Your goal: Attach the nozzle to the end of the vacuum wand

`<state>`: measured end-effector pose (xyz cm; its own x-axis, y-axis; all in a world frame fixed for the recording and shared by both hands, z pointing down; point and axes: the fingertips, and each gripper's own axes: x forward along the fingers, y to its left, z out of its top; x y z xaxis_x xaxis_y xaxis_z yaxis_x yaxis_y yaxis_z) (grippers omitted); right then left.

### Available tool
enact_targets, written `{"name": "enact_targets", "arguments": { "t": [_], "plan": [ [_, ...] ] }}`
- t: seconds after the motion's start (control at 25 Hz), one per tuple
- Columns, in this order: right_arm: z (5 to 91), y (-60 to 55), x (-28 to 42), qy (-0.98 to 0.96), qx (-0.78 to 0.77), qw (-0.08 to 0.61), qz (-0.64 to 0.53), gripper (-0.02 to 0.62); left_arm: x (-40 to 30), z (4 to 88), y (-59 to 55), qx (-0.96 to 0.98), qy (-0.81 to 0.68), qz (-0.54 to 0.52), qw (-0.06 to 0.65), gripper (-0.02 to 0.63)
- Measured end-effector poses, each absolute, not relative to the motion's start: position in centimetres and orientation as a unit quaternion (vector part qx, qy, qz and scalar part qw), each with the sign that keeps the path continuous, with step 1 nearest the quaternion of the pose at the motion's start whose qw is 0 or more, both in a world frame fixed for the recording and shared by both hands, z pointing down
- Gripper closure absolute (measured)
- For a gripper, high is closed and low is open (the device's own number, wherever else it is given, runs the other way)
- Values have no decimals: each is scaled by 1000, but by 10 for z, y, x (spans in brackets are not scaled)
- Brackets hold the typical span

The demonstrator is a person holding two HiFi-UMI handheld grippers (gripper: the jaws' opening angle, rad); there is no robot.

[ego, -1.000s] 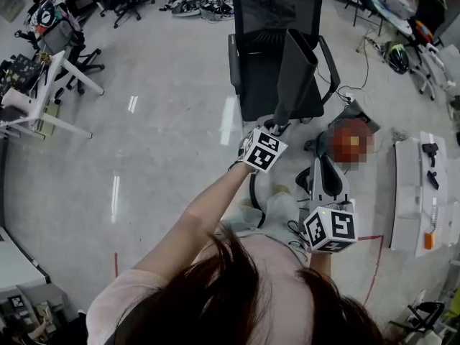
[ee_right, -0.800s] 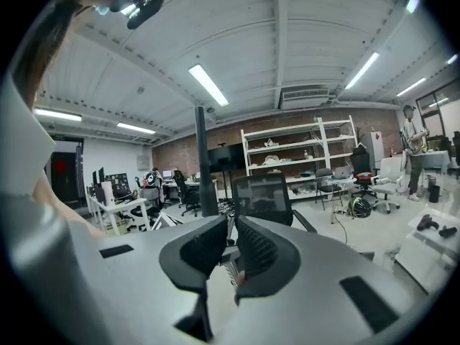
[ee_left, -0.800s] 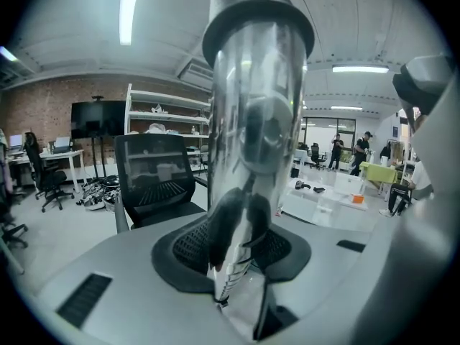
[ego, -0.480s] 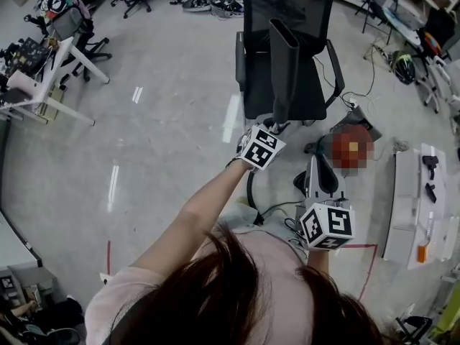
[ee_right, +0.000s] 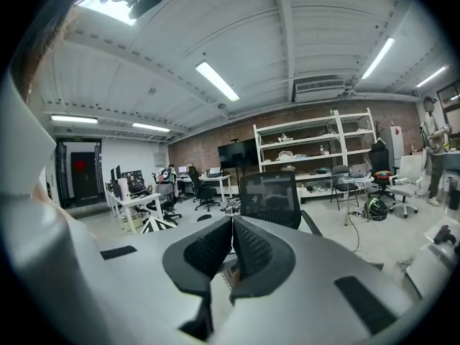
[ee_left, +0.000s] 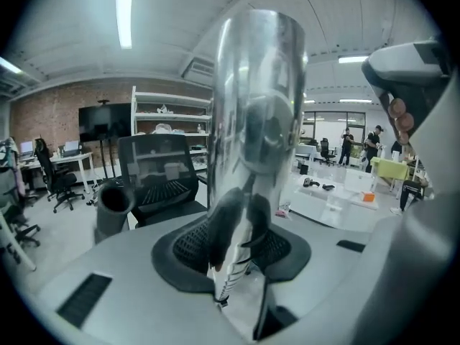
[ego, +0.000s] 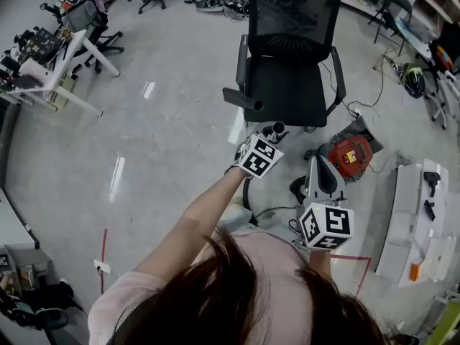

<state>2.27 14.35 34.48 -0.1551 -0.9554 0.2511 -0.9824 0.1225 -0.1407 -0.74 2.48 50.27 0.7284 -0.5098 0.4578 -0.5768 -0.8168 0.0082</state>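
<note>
Attachment is not achieved: the dark grey tapered plastic nozzle (ego: 242, 100) sits apart from the shiny metal vacuum wand (ego: 277, 129), whose open end is bare, by the black mesh office chair (ego: 291, 85). The left gripper (ee_left: 243, 225) clamps the wand. The right gripper (ee_right: 231, 246) has just closed on nothing. A second ago the nozzle stood upright on the wand's end.

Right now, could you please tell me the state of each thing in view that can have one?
vacuum wand: clamped in the left tool, end bare
nozzle: detached, apart from the wand
right tool: jaws just closed, shut on nothing
office chair: seat unoccupied
</note>
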Motion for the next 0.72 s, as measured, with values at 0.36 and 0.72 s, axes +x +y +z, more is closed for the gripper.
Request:
{"name": "enact_targets", "arguments": {
  "t": [0.36, 0.72],
  "plan": [
    [357, 149, 65, -756, 634, 48, 156, 568, 19, 506, 44, 923, -306, 224, 70, 471],
    [375, 153, 69, -780, 596, 49, 185, 568, -15, 495, 107, 910, -359, 201, 54, 471]
  ]
}}
